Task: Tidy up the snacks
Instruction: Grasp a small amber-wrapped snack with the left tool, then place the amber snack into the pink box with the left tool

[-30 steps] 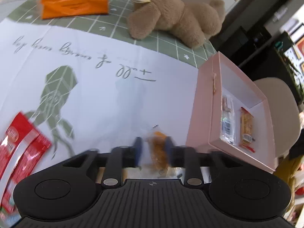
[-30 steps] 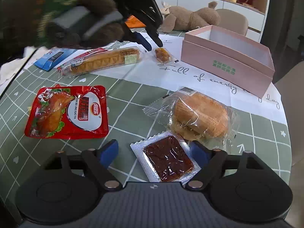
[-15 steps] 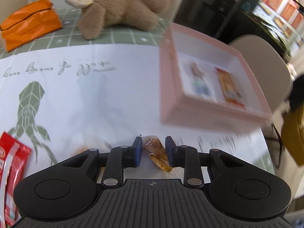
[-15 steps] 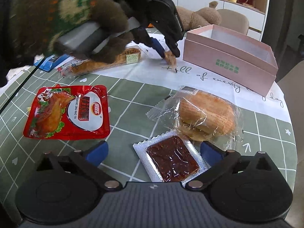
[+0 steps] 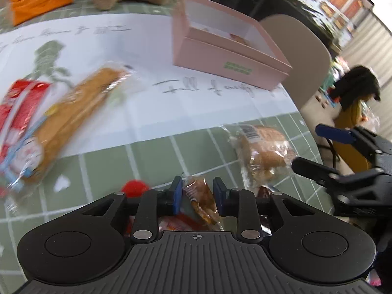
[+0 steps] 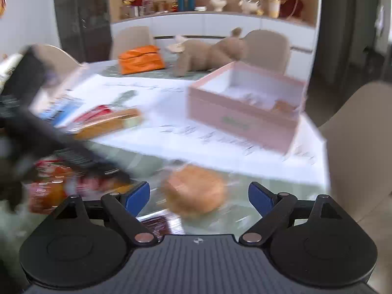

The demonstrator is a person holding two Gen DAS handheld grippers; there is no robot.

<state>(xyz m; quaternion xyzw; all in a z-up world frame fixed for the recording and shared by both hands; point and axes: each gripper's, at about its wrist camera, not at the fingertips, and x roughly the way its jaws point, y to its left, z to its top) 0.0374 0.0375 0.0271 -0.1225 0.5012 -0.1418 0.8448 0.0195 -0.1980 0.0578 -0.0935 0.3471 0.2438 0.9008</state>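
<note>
My left gripper (image 5: 197, 197) is shut on a small brown wrapped snack (image 5: 199, 197) and holds it above the green checked table. The pink box (image 5: 227, 56) stands ahead to the right, with a few snacks inside; it also shows in the right wrist view (image 6: 242, 117). My right gripper (image 6: 199, 196) is open and empty, above a wrapped round bun (image 6: 194, 192). That bun (image 5: 263, 153) and the right gripper (image 5: 328, 152) show at right in the left wrist view. A long wrapped bread stick (image 5: 73, 120) lies at left.
A red chicken packet (image 6: 49, 186) and a dark foil-backed snack (image 6: 159, 225) lie near my right gripper. Red sachets (image 5: 17, 107), an orange pouch (image 6: 140, 58), a plush bear (image 6: 208, 54) and a blue packet (image 6: 61, 107) sit farther off. Beige chairs (image 6: 360, 147) ring the table.
My left gripper has pulled back from beside the pink box toward the near side, still holding the snack. My right gripper has lifted and tilted up; its jaws stay open.
</note>
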